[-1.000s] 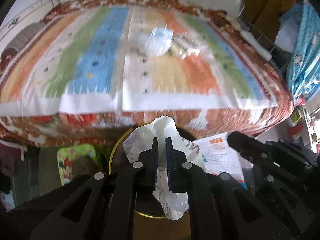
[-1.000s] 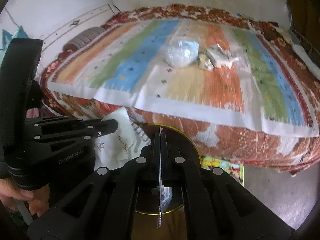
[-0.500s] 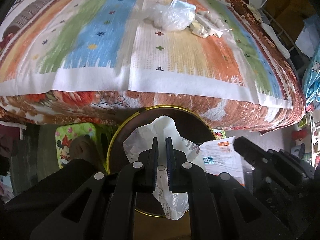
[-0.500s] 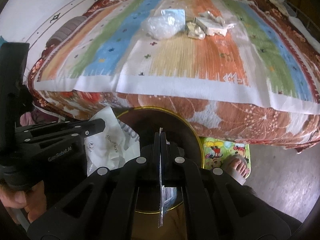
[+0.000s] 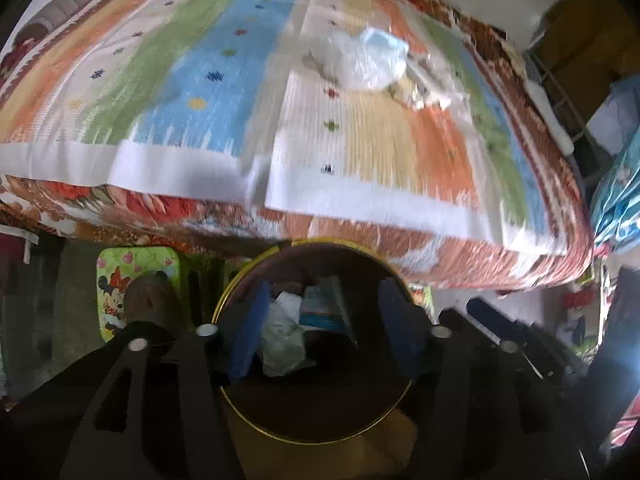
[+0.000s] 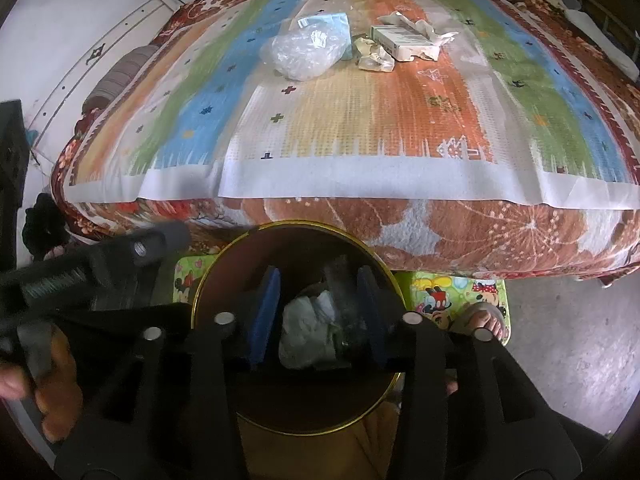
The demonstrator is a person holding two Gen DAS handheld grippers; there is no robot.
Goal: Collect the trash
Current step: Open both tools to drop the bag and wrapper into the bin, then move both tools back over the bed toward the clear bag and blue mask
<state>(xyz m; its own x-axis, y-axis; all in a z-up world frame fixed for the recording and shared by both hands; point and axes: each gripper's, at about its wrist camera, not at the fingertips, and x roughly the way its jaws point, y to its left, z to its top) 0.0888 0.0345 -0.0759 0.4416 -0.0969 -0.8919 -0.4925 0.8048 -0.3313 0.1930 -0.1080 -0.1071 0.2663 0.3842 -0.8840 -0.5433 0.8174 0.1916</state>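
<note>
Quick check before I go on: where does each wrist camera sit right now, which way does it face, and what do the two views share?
Left wrist: on the left gripper, open above the trash bin, facing the bed; foot visible at left.
Right wrist: on the right gripper, open over the bin, facing the bed; the left gripper and hand show at left, a foot at right.
Shared: bin, crumpled trash inside, clear plastic bag on the bed.

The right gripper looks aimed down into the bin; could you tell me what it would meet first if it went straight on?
Probably the crumpled white bag lying inside the round bin. The right gripper is open with that bag between its fingers' line, though depth is hard to judge.
</note>
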